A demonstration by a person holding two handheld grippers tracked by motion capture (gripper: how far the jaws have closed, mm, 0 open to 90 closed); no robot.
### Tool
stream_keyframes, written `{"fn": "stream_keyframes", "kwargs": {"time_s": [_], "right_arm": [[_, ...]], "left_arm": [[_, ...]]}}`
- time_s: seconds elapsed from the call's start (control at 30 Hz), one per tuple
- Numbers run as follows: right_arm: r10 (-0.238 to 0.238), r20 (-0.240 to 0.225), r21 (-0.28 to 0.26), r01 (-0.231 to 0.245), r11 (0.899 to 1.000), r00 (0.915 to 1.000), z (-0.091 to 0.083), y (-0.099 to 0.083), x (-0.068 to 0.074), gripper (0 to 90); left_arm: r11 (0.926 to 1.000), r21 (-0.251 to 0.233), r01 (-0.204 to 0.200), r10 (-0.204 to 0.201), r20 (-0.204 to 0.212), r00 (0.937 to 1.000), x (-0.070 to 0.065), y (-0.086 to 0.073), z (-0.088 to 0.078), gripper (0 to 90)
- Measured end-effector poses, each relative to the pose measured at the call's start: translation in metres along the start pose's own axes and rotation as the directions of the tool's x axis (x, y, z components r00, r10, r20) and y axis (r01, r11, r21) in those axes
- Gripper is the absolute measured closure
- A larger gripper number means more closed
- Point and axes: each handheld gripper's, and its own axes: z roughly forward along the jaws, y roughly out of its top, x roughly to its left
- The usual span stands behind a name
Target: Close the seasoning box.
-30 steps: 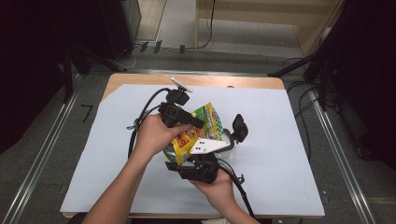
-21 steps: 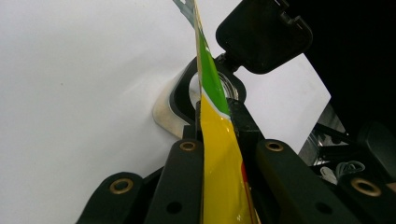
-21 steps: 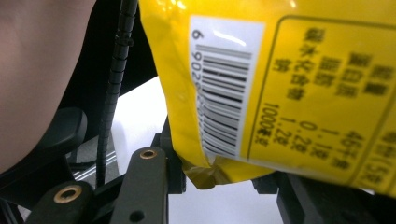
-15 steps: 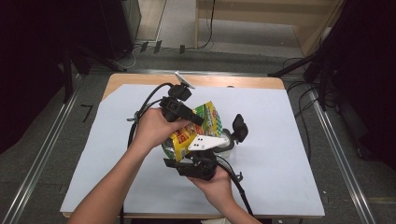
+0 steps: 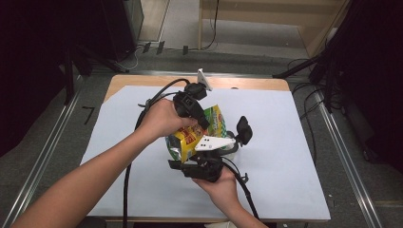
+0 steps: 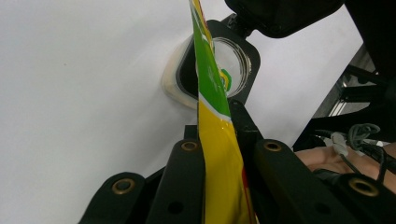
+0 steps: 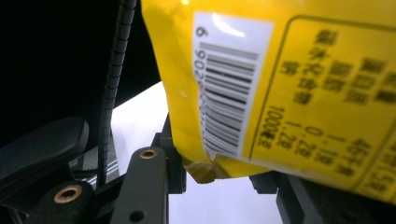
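- Your left hand-held gripper sits left of centre over the white-covered table, its jaws pinched tight on the upper edge of the yellow and green crinkly plastic snack bag; in the left gripper view the thin bag edge stands upright, clamped between the two black jaws.
- The snack bag hangs between your two hand-held grippers, lifted off the table near its middle, with its printed green end pointing away from you.
- Past the bag in the left gripper view, a clear round plastic cup lies on the white sheet.
- Your right hand-held gripper sits just below and right of the bag; its jaws hold the bag's lower yellow corner, with the barcode panel directly above them.
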Motion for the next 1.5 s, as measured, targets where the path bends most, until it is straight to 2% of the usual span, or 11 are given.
{"fn": "stream_keyframes", "kwargs": {"time_s": [0.27, 0.47, 0.7, 0.9, 1.1, 1.5], "right_arm": [[-0.004, 0.005, 0.000, 0.004, 1.000, 1.0000, -0.002, 0.003, 0.000, 64.9], [0.001, 0.001, -0.001, -0.001, 1.000, 1.0000, -0.002, 0.005, -0.001, 65.1], [0.006, 0.004, -0.015, -0.006, 1.000, 1.0000, -0.004, 0.005, -0.001, 65.0], [0.021, 0.004, -0.018, -0.021, 1.000, 0.9998, -0.005, 0.005, -0.001, 61.3], [0.022, 0.016, -0.015, -0.022, 1.000, 0.9996, -0.006, 0.005, -0.003, 64.0], [0.024, 0.010, -0.005, -0.024, 1.000, 0.9997, -0.005, 0.005, -0.006, 64.6]], "left_arm": [[0.9995, 0.006, 0.031, -0.032, 0.038, 0.9988, 0.008, 0.005, 0.002, 87.4], [0.9990, 0.018, 0.040, -0.041, 0.045, 0.9981, 0.010, 0.008, 0.002, 87.5], [0.9993, 0.025, 0.028, -0.029, 0.022, 0.9993, 0.004, 0.011, -0.003, 89.3], [0.9986, 0.043, 0.029, -0.028, -0.030, 0.9992, -0.002, 0.015, -0.005, 89.5], [0.9985, 0.039, 0.037, -0.036, -0.028, 0.9989, 0.000, 0.016, -0.005, 89.4], [0.9983, 0.027, 0.052, -0.052, -0.012, 0.9986, 0.006, 0.014, -0.004, 88.9]]}}
